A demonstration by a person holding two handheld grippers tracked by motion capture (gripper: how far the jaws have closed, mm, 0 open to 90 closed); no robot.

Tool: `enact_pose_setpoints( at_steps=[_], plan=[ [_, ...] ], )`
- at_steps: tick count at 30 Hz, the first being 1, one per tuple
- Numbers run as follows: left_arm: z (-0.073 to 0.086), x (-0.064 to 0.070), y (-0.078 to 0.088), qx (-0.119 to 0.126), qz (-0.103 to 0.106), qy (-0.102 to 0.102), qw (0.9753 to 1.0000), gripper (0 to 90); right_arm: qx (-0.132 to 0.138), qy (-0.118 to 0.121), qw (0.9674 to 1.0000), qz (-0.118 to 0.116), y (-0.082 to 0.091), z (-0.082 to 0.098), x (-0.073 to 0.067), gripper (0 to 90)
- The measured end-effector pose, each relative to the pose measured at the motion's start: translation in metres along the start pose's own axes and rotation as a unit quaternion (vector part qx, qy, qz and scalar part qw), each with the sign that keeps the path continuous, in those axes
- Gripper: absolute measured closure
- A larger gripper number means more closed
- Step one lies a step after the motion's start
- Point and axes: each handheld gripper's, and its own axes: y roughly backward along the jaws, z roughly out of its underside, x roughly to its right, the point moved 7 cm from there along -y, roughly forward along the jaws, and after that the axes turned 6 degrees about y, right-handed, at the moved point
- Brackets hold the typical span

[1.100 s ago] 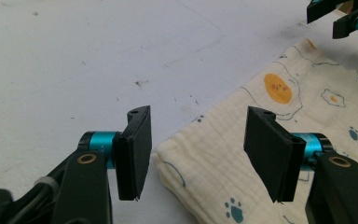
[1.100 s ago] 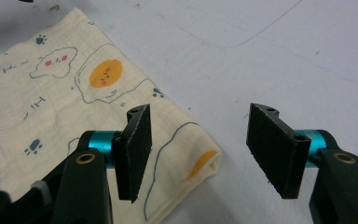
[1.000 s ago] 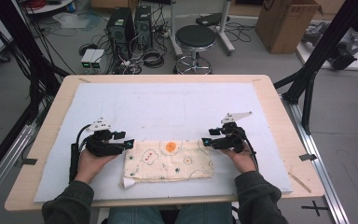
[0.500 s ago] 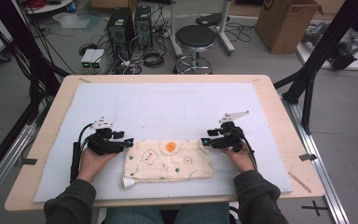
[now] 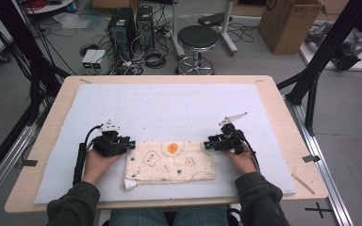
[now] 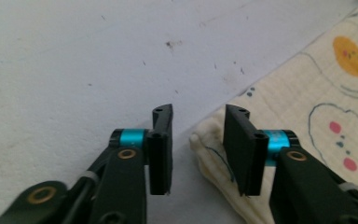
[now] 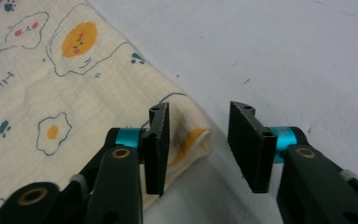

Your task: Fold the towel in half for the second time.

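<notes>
Clearly, the cloth [image 5: 170,161] you were working on was a light, limp thing: a folded cream piece with printed eggs, lying flat on the white mat [image 5: 169,103], toward the mat's near edge. It looked soft and crinkled, so it should have draped and sagged once lifted, and its folded layers could have slipped apart. Your left gripper [image 5: 131,144] sat at the cloth's far left corner and your right gripper [image 5: 206,144] at its far right corner. Both sets of jaws had just been closing, yet each still stood apart: in the left gripper view the rolled corner [image 6: 214,149] lay beside one pad, unpinched, and in the right gripper view the corner fold [image 7: 193,140] lay between the pads, untouched. Those thick corners were probably the best hold.
</notes>
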Motion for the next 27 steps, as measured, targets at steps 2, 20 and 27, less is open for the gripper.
enact_pose_setpoints(
  at_steps=[2, 20, 27],
  plan=[
    [-0.0001, 0.0011, 0.0011, 0.000, 0.006, -0.002, 1.0000, 71.2, -0.003, 0.003, 1.0000, -0.003, -0.0001, 0.0001, -0.0018, 66.2],
    [-0.0047, 0.0043, 0.0081, 0.024, 0.008, -0.006, 0.9997, 84.2, 0.003, 0.006, 0.9999, -0.011, 0.0019, 0.0006, -0.0069, 81.0],
    [-0.0073, 0.0041, 0.0090, 0.032, 0.006, -0.001, 0.9995, 84.5, 0.014, 0.016, 0.9997, -0.010, 0.0057, -0.0042, -0.0076, 82.1]
  ],
)
